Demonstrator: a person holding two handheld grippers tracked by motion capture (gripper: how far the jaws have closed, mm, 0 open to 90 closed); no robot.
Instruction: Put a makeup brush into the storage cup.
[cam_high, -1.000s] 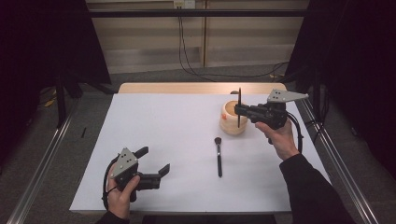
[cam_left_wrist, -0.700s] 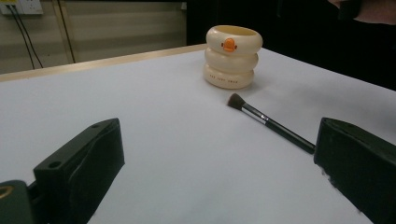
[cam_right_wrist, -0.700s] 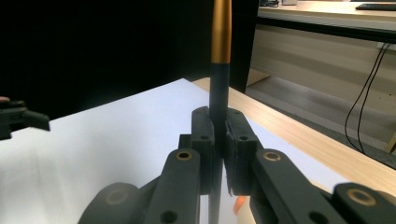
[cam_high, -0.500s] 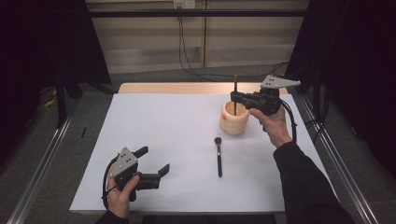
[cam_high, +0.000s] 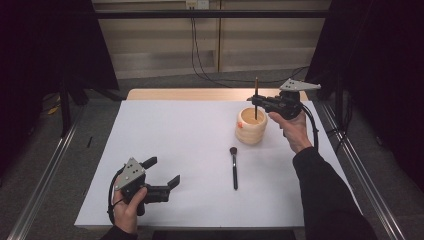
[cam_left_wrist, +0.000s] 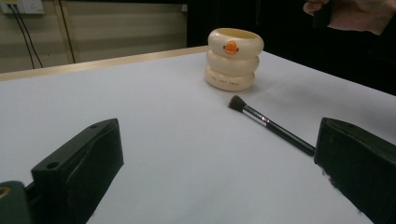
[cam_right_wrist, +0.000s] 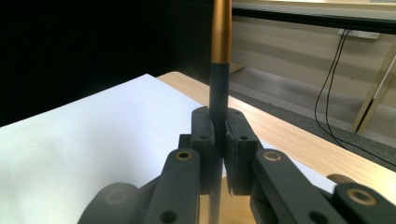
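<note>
The right tool (cam_high: 256, 101) is clenched on a thin dark brush (cam_high: 256, 102), held upright with its lower end inside the cream ringed cup (cam_high: 251, 126) just beneath the tool. The left tool (cam_high: 162, 172) rests released on the white desk (cam_high: 175, 140), a second brush (cam_high: 233, 167) lying ahead of it.

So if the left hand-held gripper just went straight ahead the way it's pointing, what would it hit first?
Probably the loose makeup brush lying on the white table cover: its handle runs toward the open left hand-held gripper, close by one jaw. The cream ringed cup stands farther on. Depth is uncertain.
</note>
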